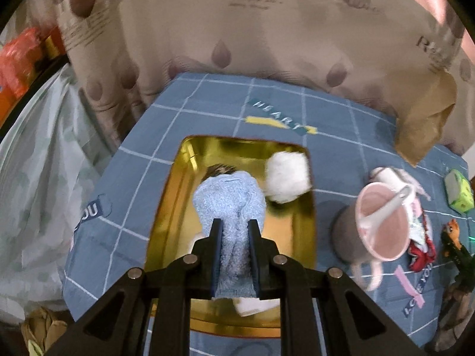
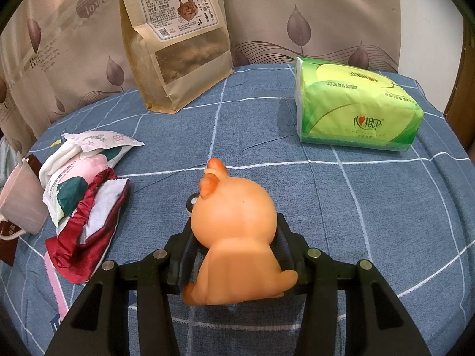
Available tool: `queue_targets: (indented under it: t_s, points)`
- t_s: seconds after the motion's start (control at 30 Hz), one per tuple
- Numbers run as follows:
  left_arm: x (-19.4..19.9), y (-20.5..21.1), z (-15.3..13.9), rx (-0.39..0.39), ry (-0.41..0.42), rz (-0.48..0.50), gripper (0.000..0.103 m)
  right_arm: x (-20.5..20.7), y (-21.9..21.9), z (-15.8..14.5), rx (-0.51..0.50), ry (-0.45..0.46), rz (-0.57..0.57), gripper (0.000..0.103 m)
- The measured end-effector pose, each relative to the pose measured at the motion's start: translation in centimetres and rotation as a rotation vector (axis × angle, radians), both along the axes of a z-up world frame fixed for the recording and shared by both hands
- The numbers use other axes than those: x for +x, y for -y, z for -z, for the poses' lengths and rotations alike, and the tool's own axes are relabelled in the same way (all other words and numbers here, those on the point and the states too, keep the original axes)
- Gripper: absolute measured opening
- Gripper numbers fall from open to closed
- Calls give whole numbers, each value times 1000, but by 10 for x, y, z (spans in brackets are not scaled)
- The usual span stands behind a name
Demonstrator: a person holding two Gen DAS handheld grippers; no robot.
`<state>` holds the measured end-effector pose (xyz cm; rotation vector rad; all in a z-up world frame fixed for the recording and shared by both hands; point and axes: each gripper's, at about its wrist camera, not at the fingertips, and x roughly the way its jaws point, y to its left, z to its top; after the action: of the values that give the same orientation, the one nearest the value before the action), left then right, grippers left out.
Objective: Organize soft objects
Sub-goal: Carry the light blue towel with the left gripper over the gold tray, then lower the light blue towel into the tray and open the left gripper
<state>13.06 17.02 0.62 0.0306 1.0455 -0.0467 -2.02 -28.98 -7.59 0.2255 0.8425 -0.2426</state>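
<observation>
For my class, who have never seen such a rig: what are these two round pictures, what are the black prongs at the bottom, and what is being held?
A person holds a two-finger gripper in each hand; each has a wide-angle camera looking along its fingers. In the left one, the left gripper pinches a blue towel over a gold tray, which also holds a white fluffy ball; a pink mug stands beside it. In the right one, the right gripper clamps an orange toy above the blue checked cloth, near a green tissue pack and a paper snack bag.
</observation>
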Motion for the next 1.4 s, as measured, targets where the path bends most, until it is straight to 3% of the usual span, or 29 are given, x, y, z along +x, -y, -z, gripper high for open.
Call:
queue_targets:
  t_s: [0.4, 0.87, 1.23, 1.4]
  points:
    - [17, -37, 11, 43, 17, -90, 16, -1, 2, 0, -4, -1, -1, 45]
    - [73, -26, 30, 72, 20, -52, 16, -2, 2, 1, -7, -2, -2, 45]
    - [89, -32, 66, 91, -44, -75, 17, -3, 3, 2, -11, -3, -1, 46]
    - [87, -37, 65, 72, -48, -91, 25, -4, 4, 3, -13, -4, -1, 46]
